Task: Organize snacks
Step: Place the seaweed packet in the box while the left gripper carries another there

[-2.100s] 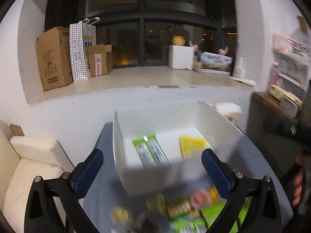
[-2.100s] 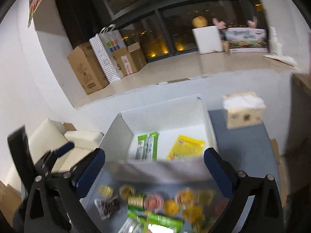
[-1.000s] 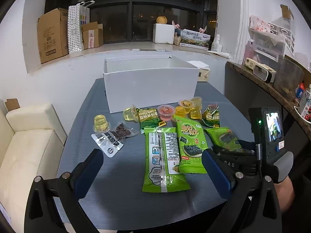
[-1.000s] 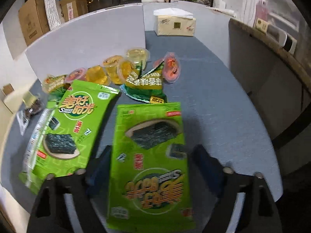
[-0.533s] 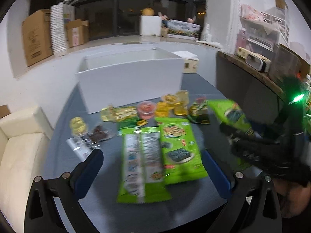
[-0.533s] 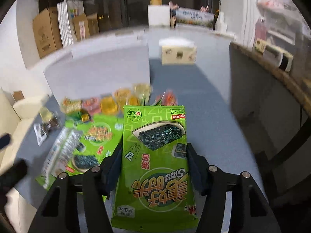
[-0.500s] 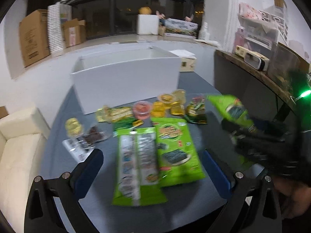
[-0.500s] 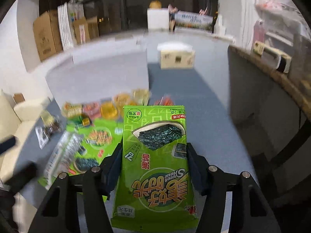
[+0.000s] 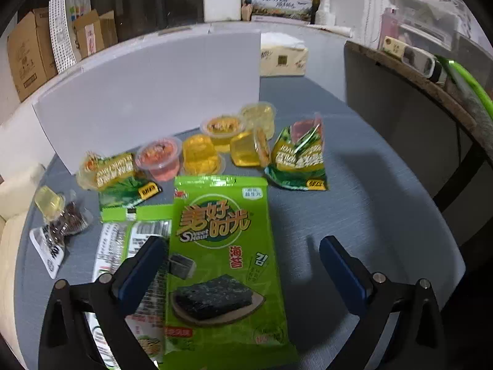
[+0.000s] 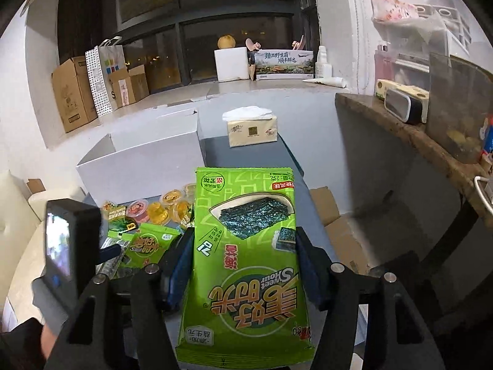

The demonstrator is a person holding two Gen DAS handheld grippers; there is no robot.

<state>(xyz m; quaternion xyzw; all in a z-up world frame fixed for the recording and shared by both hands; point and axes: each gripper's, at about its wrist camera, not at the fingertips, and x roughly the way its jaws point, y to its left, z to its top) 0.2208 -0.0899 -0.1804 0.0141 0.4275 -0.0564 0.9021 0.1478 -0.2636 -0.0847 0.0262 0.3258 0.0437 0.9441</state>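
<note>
1. Right wrist view: the right gripper (image 10: 243, 265) is tilted downward and raised above the table (image 10: 246, 145). Its jaws have just been closing and now clamp a green seaweed packet (image 10: 245, 259) by its two long edges, holding it clear of the tabletop, printed face toward the camera.
2. Seen upside down, the held packet reads "Sweet Shour" under large orange Chinese characters, with a picture of dark seaweed sheets.
3. The left gripper (image 9: 243, 268) points steeply down with its jaws wide apart, gripping nothing. A second seaweed packet (image 9: 222, 265) lies flat on the table between the jaws, beside the left pad.
4. That packet also reads "Sweet Shour" and bears "김".
5. Behind it sit jelly cups (image 9: 200, 154) and two small green snack bags (image 9: 299, 160) before the white box (image 9: 154, 86).
</note>
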